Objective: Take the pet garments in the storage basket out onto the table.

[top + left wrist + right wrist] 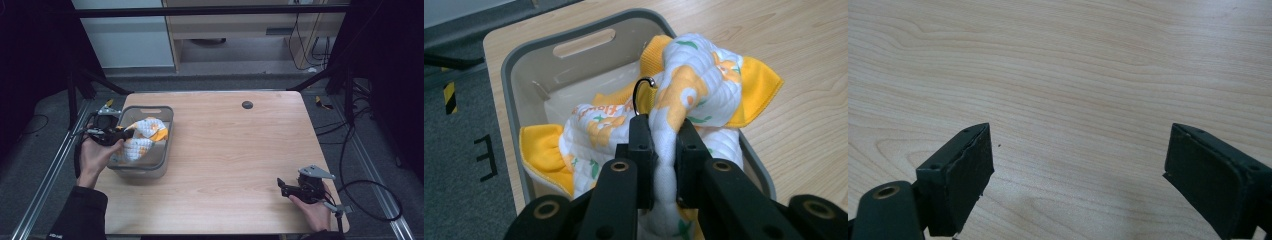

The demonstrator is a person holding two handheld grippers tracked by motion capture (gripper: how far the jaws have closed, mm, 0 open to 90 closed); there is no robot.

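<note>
The left claw (121, 134) is clamped on a fold of the cloth (141, 137), a quilted white towel with orange print and yellow edging. The cloth sits bunched in the grey bin (167, 131) at about nine o'clock on the desk (235, 150). In the left gripper view the jaws pinch a white ridge of the cloth (694, 95) between them. The rest of the fabric rises beyond the claw toward twelve o'clock and spills over the bin (514, 75) wall on the side toward the desk's middle. A small metal hook (642, 90) stands up just beside the pinched fold.

The right claw (281, 187) rests low at about five o'clock, well apart from the bin, its jaws spread wide over bare wood and holding nothing. The right gripper view shows the pads (965, 175) far apart with only the desk (1073, 75) between them.

The left hand is plainly the nearer one. The cloth's bulk lies ahead of the grip and runs along the bin's length, so I'd judge a lift straight up and out toward three o'clock would clear the wall.
</note>
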